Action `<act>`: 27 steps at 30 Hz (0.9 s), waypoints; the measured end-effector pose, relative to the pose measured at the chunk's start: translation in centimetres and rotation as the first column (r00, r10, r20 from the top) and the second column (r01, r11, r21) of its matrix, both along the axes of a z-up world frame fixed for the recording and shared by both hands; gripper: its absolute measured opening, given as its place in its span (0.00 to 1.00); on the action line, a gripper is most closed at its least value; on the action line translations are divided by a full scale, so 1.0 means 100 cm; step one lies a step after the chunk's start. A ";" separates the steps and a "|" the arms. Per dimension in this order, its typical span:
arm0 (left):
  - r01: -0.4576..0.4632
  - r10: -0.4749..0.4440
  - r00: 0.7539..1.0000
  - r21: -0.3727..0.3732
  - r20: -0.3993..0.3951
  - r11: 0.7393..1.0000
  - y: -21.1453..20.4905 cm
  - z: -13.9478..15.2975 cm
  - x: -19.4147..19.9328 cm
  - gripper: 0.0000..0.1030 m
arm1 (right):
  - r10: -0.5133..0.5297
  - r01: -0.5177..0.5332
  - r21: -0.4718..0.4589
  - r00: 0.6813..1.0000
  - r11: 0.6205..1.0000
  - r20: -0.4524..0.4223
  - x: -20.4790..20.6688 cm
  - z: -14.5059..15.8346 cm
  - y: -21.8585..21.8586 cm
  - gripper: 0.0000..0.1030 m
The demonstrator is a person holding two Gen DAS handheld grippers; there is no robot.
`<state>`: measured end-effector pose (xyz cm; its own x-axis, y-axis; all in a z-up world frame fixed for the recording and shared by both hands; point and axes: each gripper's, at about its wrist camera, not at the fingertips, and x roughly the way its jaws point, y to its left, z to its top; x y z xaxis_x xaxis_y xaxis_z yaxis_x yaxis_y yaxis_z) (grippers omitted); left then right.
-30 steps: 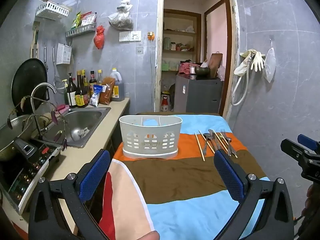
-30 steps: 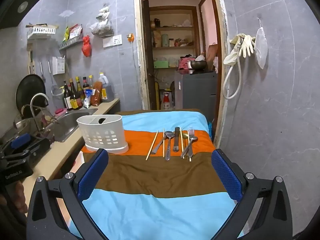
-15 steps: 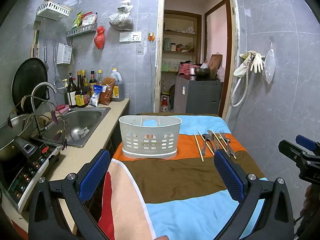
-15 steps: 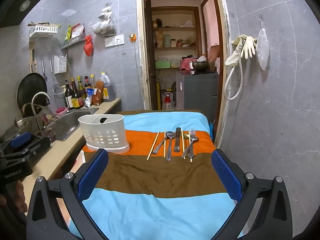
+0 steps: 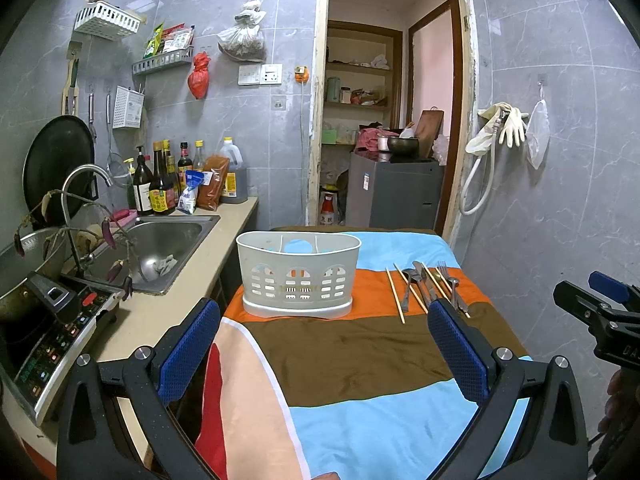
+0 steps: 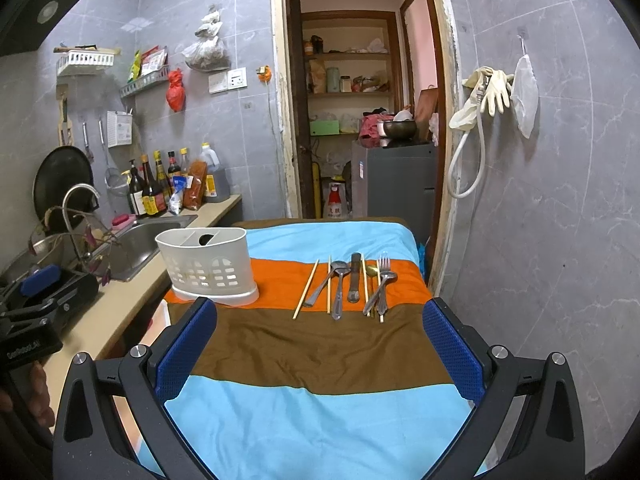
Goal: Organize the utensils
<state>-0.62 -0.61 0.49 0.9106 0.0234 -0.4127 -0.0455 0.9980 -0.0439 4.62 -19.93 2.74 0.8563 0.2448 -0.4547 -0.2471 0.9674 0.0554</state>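
A white slotted utensil caddy [image 5: 298, 276] [image 6: 208, 268] stands on the orange stripe of a striped cloth over the table [image 5: 360, 344] [image 6: 312, 344]. To its right lie chopsticks [image 6: 306, 289], spoons [image 6: 339, 280], a knife [image 6: 354, 278] and forks [image 6: 382, 280] in a row; they also show in the left wrist view [image 5: 426, 286]. My left gripper [image 5: 324, 354] is open and empty, near the caddy's front. My right gripper [image 6: 316, 354] is open and empty, in front of the utensils.
A counter with a sink [image 5: 160, 248], faucet [image 5: 78, 208], bottles [image 5: 160, 184] and an induction cooker [image 5: 44, 328] runs along the left. A grey wall [image 6: 560, 200] stands close on the right. A doorway [image 6: 360, 120] lies behind the table.
Both grippers have edged slightly; the caddy and utensils sit a little higher and smaller in the views. Nothing was taken hold of or let go.
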 end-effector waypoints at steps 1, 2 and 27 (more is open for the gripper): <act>0.000 0.000 1.000 0.000 0.000 1.000 0.000 0.000 0.000 0.99 | 0.001 -0.001 0.001 1.000 1.000 -0.001 0.000 0.000 0.000 1.00; -0.001 0.001 1.000 0.000 0.001 1.000 0.000 0.000 0.000 0.99 | 0.001 -0.001 0.000 1.000 1.000 -0.003 0.000 0.000 0.000 1.00; 0.001 -0.001 1.000 -0.001 0.006 1.000 -0.004 0.001 -0.001 0.99 | -0.005 0.005 0.003 1.000 1.000 -0.008 0.002 -0.006 -0.002 1.00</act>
